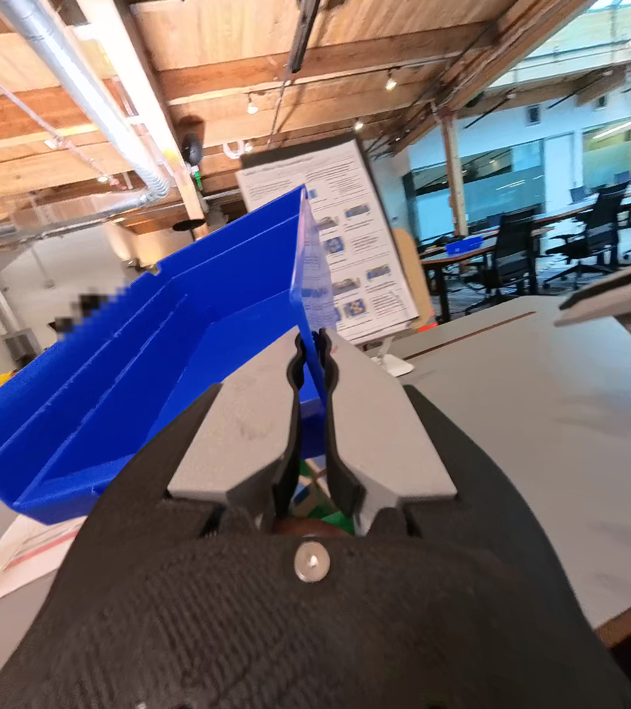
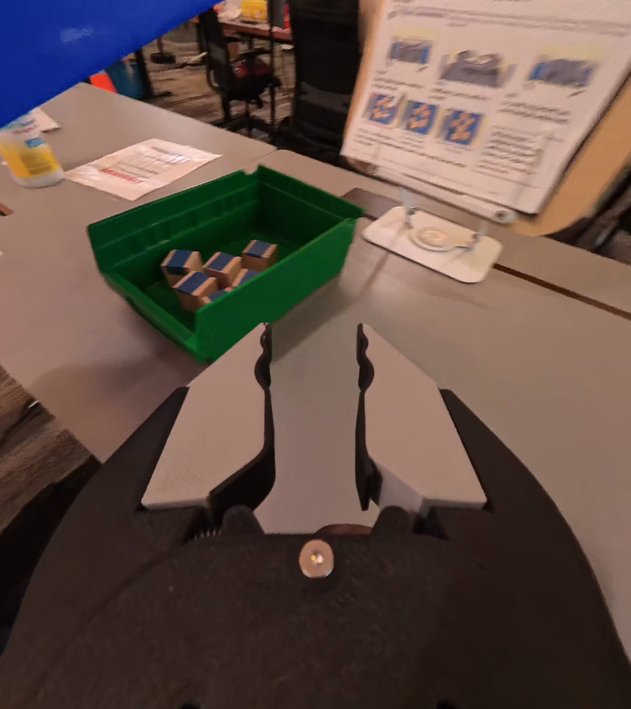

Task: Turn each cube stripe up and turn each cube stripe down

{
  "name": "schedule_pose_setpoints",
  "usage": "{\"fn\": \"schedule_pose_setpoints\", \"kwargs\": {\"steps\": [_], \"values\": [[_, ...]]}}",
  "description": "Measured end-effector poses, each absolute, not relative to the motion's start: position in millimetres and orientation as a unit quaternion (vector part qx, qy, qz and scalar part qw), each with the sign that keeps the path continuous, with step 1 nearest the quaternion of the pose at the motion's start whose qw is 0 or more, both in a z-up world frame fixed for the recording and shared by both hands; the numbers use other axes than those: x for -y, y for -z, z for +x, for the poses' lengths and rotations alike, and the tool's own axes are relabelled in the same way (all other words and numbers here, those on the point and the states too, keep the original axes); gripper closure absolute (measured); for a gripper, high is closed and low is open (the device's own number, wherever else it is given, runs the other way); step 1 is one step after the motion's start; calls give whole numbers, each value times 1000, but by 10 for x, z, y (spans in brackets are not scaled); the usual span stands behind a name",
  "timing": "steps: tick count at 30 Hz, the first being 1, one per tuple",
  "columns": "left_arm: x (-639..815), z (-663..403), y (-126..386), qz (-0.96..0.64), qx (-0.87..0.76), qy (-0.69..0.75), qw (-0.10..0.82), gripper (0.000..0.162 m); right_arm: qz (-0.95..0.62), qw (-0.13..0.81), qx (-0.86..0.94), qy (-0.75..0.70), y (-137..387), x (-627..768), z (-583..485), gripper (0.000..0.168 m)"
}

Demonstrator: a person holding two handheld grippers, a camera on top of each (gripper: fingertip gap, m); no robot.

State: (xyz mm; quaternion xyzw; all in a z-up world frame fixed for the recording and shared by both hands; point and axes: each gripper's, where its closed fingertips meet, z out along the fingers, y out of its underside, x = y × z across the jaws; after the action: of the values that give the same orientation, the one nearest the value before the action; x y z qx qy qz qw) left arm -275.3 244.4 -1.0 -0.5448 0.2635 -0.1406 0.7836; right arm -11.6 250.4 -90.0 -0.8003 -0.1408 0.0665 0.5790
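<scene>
My left gripper (image 1: 313,337) is shut on the end wall of a blue bin (image 1: 122,368) and holds it tilted up in the air; the bin's inside looks empty. Its underside shows in the right wrist view (image 2: 37,50) at the top left. A green bin (image 2: 283,284) stands on the grey table (image 2: 498,364) and holds several wooden cubes (image 2: 195,289) with a blue stripe facing up. My right gripper (image 2: 312,333) is open and empty, above the table just in front of the green bin.
A white instruction board (image 2: 498,88) on a white stand (image 2: 432,245) is behind the green bin to the right. A yellow wipes tub (image 2: 28,153) and a printed sheet (image 2: 141,167) lie at the far left. The table's edge runs along the left; office chairs stand beyond.
</scene>
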Motion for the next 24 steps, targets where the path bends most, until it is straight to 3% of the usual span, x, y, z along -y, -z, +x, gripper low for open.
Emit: {"fn": "schedule_pose_setpoints", "kwargs": {"steps": [12, 24], "values": [[-1840, -613, 360, -509, -390, 225, 733, 159, -788, 615, 29, 20, 582, -1892, 1480, 121], [-1948, 679, 1752, -602, -448, 241, 616, 159, -831, 556, -24, -21, 1011, -1883, 2003, 117]]}}
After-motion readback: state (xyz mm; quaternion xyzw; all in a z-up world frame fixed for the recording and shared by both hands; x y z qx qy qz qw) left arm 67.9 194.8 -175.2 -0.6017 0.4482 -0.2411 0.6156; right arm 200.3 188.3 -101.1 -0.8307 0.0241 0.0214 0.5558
